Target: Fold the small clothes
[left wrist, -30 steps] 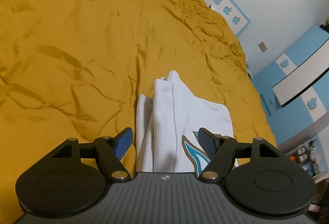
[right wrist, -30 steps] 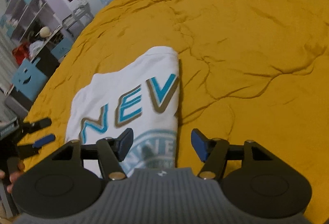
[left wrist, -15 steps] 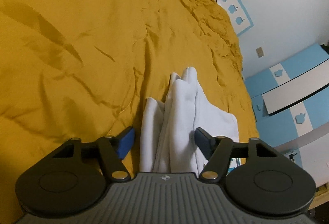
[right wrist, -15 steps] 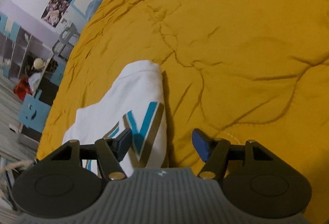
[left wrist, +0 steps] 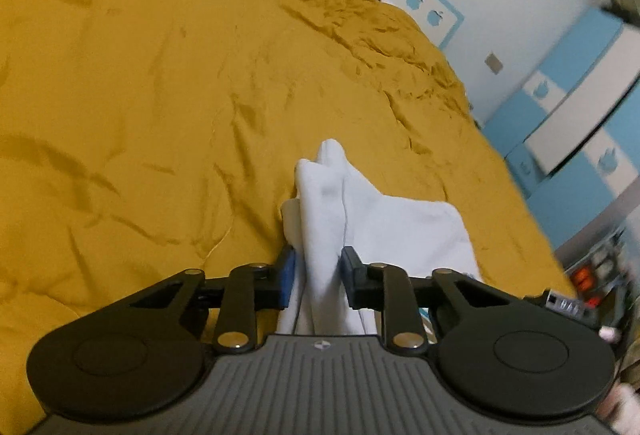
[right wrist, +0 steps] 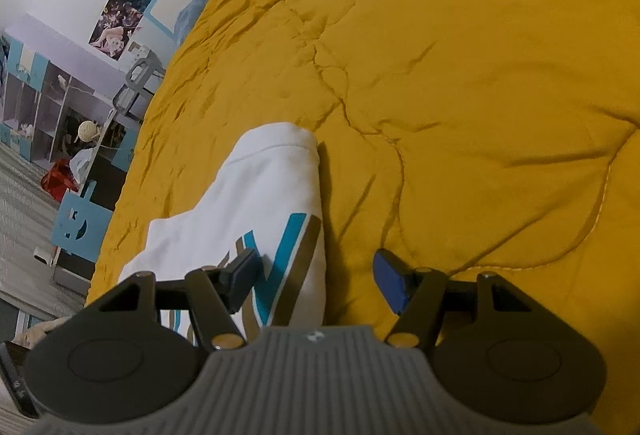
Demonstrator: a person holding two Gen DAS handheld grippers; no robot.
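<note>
A small white shirt (left wrist: 384,219) with teal and brown lettering (right wrist: 288,259) lies partly folded on the yellow bedspread (left wrist: 160,95). My left gripper (left wrist: 318,275) is shut on a bunched fold of the white shirt, which rises between its blue pads. My right gripper (right wrist: 316,275) is open, its fingers either side of the shirt's right folded edge (right wrist: 316,203), low over the cloth. The shirt's part under both grippers is hidden.
The yellow bedspread (right wrist: 480,75) is wrinkled all around. A white wall with blue apple stickers (left wrist: 416,1) and blue-white cabinets (left wrist: 568,107) lie past the bed's right side. Shelves (right wrist: 48,107) and a blue box (right wrist: 80,227) stand off the bed's left side.
My left gripper has closed on the bunched fold of the shirt. My right gripper has moved in lower over the shirt's edge and stays open.
</note>
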